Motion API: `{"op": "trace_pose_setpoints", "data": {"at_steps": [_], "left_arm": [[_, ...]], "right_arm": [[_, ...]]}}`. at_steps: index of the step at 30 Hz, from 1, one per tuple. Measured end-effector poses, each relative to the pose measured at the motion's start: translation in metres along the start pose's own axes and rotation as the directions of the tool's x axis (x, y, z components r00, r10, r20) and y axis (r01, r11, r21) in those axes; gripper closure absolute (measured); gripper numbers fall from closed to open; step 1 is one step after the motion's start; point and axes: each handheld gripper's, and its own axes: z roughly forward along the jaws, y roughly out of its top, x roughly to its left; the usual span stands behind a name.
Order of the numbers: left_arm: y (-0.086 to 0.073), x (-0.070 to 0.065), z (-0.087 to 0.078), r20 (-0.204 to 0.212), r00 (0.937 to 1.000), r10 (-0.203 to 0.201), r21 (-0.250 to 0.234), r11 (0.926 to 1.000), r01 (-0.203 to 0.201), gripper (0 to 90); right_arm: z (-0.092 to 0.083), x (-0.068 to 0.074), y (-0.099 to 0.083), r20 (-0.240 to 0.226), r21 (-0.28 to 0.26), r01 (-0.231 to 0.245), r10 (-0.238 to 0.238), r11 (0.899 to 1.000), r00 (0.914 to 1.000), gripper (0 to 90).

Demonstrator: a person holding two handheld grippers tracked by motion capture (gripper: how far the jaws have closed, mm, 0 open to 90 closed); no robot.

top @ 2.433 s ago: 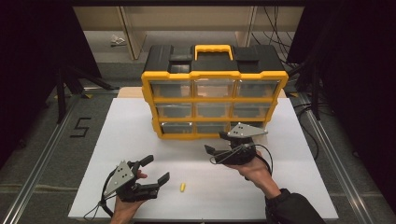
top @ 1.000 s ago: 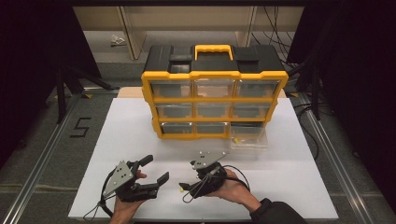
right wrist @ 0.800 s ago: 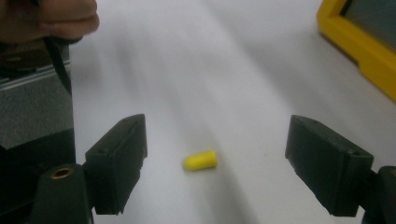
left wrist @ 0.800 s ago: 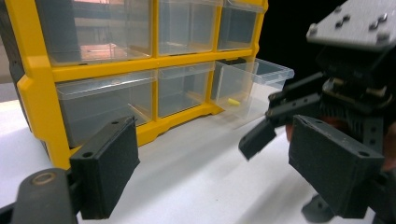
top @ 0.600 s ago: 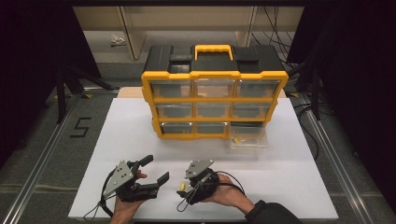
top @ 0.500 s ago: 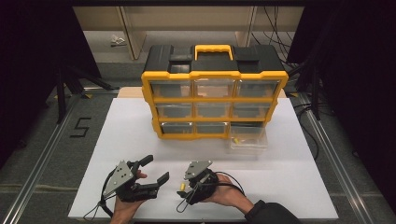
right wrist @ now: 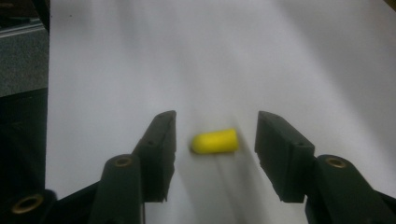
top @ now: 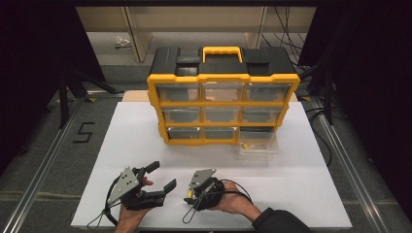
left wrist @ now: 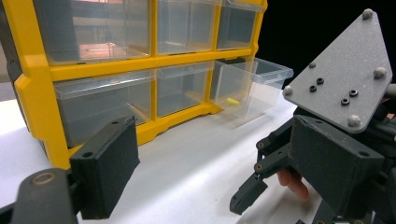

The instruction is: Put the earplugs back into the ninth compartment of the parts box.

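While the yellow earplug [right wrist: 214,141] lies unlifted on the worktop [top: 145,141], well in front of the organiser [top: 222,94], it is straddled by the closing, untouching right gripper [right wrist: 214,140] fingers; left gripper [top: 159,176] fingers released; transfer to the pulled-out drawer [top: 257,144] remains.

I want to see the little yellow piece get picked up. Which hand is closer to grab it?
The right one. Its tool has been closing, with the yellow earplug lying untouched between its pads. The left tool rests open beside it on the white table.
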Motion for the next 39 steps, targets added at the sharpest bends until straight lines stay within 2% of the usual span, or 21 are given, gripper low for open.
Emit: {"op": "trace_pose_setpoints", "data": {"at_steps": [4, 8, 12, 20, 24, 28, 34, 39], "left_arm": [[0.0, 0.0, 0.0, 0.0, 1.0, 0.0, -0.001, 1.0, 0.0, 15.5], [0.0, 0.0, -0.001, -0.001, 1.0, 0.0, -0.003, 1.0, 0.0, 15.5], [0.0, 0.0, -0.001, -0.001, 1.0, 0.0, -0.003, 1.0, 0.0, 15.5], [0.0, 0.0, 0.0, 0.0, 1.0, -0.002, -0.003, 1.0, 0.002, 15.5], [0.0, 0.0, 0.0, 0.004, 1.0, -0.004, -0.003, 1.0, 0.004, 15.5], [0.0, -0.001, 0.0, 0.007, 1.0, -0.004, -0.004, 1.0, 0.004, 15.5], [0.0, 0.0, -0.001, 0.013, 0.9996, -0.025, -0.015, 0.9996, 0.025, 15.5], [0.0, 0.0, -0.001, 0.012, 0.9996, -0.026, -0.013, 0.9996, 0.026, 15.5]], "right_arm": [[0.006, 0.004, 0.0, -0.011, 0.026, 0.021, -0.021, 0.999, 0.9997, 56.6], [0.006, 0.005, 0.0, -0.019, 0.026, 0.03, -0.029, 0.999, 0.9994, 65.1], [0.006, 0.005, 0.001, -0.021, 0.025, 0.041, -0.04, 0.999, 0.999, 68.8], [-0.001, 0.002, 0.001, -0.005, 0.018, 0.027, -0.027, 0.999, 0.9996, 69.9], [-0.01, -0.005, 0.002, 0.016, -0.011, 0.019, -0.019, 1.0, 0.9997, 70.0], [-0.022, -0.013, 0.003, 0.043, -0.038, -0.01, 0.011, 0.999, 0.999, 70.0], [-0.035, -0.02, 0.006, 0.058, -0.077, -0.036, 0.041, 0.996, 0.9975, 69.8], [-0.044, -0.023, 0.008, 0.069, -0.101, -0.05, 0.057, 0.994, 0.996, 69.9]]}}
